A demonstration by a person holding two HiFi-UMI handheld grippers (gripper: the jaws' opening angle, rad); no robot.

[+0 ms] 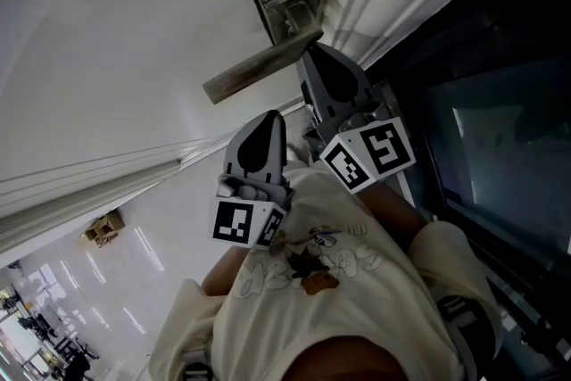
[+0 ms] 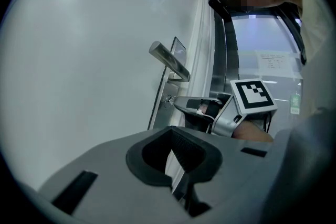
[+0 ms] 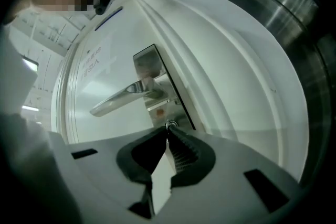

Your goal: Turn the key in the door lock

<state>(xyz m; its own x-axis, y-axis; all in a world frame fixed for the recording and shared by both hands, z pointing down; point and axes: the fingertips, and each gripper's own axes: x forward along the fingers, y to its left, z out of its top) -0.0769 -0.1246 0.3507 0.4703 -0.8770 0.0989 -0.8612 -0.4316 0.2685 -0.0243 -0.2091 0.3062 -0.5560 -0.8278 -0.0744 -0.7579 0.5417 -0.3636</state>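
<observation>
Left gripper (image 2: 170, 131) hangs back from the door handle (image 2: 169, 60) and lower, jaws together with nothing in them. Right gripper (image 3: 168, 131) is the 1 on the job: jaws nearly closed, tips pinched on the key (image 3: 169, 125), which sticks out of the lock plate (image 3: 149, 63) just under the handle. The key looks small, stiff and slick, so I'd squeeze its flat head firmly and twist gently, or it could slip off the pads.

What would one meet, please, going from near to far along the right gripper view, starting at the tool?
right tool, shut on the key → key → lock plate → white door
</observation>
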